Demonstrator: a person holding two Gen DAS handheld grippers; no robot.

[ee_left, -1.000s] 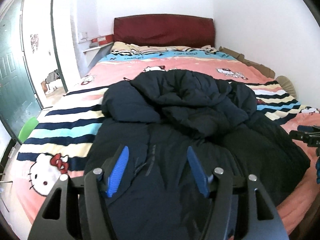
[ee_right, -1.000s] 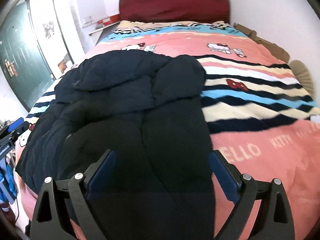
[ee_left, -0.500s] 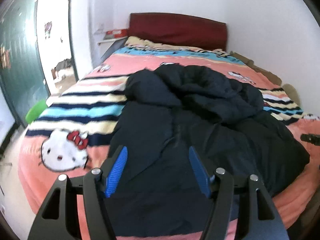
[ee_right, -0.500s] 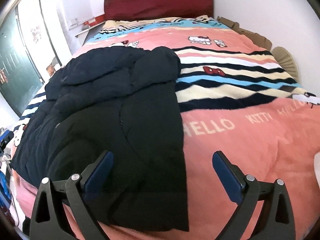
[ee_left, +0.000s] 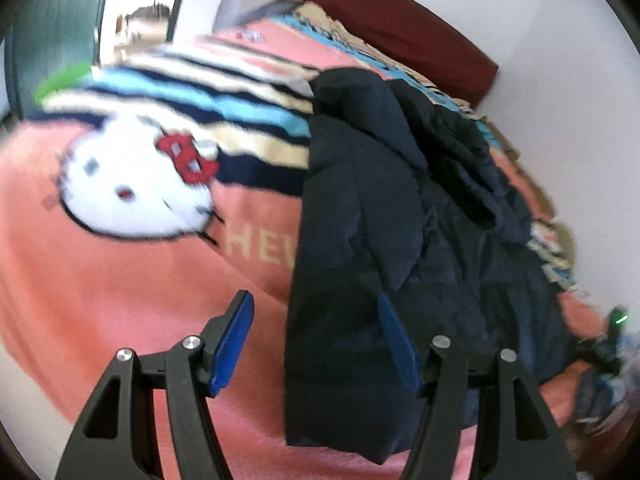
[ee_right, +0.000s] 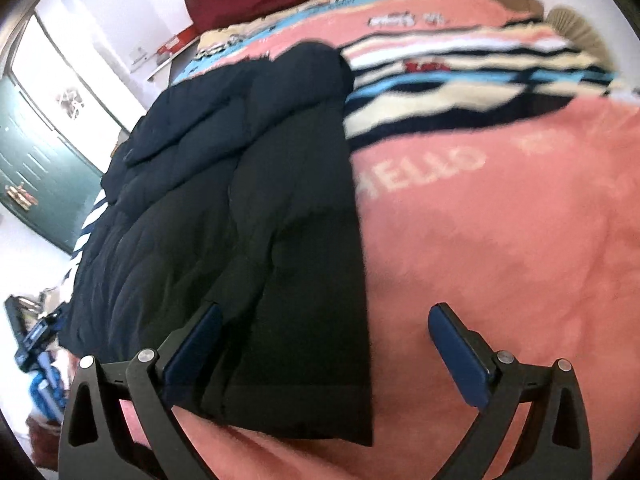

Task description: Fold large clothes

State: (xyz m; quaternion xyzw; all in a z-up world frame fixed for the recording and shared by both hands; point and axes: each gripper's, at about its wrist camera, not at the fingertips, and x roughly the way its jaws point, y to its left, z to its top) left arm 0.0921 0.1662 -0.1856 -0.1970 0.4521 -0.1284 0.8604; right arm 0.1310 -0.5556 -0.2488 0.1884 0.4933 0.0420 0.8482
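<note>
- The setting is a bedroom: a bed with a dark red headboard against a white wall, and a green door off to one side. The bed is covered by a pink blanket with striped bands and a cartoon cat print.
- The task's thing, a dark navy padded jacket, lies on that blanket, lengthwise toward the headboard. Its upper part is bunched and heaped; the lower body lies flatter, with the hem near the foot of the bed.
- The left gripper hangs above the jacket's near left corner. Its tongs stand apart and hold nothing; one blue pad is over the blanket, the other over the dark cloth.
- The right gripper hangs over the jacket's near right corner, tongs wide apart and empty, straddling the side edge.
- Handling, in our judgement: the garment looks quilted and puffy, so soft and bulky, moderately heavy for clothing, and springy when folded. The shell appears smooth and may slip in a shallow pinch.
- We advise taking hold at the two hem corners, or along the side edges, where the layers are thin enough to fit between the pads. A deep bite is preferable.
- Both views are blurred; seams, zip and sleeves cannot be placed with confidence.
</note>
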